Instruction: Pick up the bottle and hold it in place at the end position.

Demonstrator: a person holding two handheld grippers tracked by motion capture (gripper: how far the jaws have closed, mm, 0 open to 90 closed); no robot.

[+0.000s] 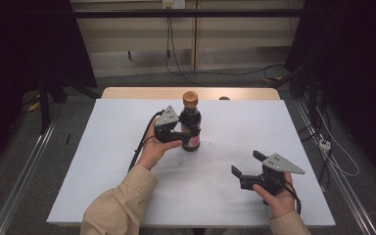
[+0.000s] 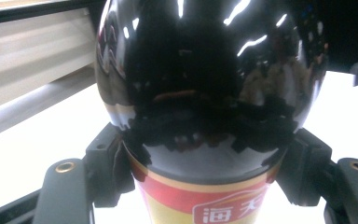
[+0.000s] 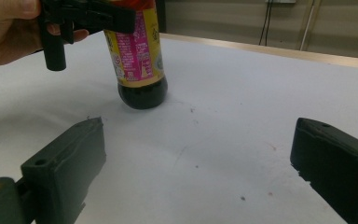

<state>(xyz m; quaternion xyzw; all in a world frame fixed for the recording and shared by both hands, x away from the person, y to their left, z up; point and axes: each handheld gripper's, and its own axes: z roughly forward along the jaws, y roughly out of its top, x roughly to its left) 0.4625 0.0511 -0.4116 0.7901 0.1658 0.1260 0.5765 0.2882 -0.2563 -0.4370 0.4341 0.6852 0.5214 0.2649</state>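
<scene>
A dark sauce bottle with a brown cap and a red and yellow label stands on the white table, a little behind its middle. My left gripper comes in from the left and is shut on the bottle's body. In the left gripper view the pads press both sides of the bottle just above the label. My right gripper rests low at the front right, open, nothing between its jaws. In the right gripper view its own jaws stand wide apart, and the bottle and the left gripper lie beyond.
A wooden strip runs along the table's far edge. Cables trail over the floor behind, and more cables lie to the right. Dark frames and curtains flank both sides. Small specks dot the tabletop.
</scene>
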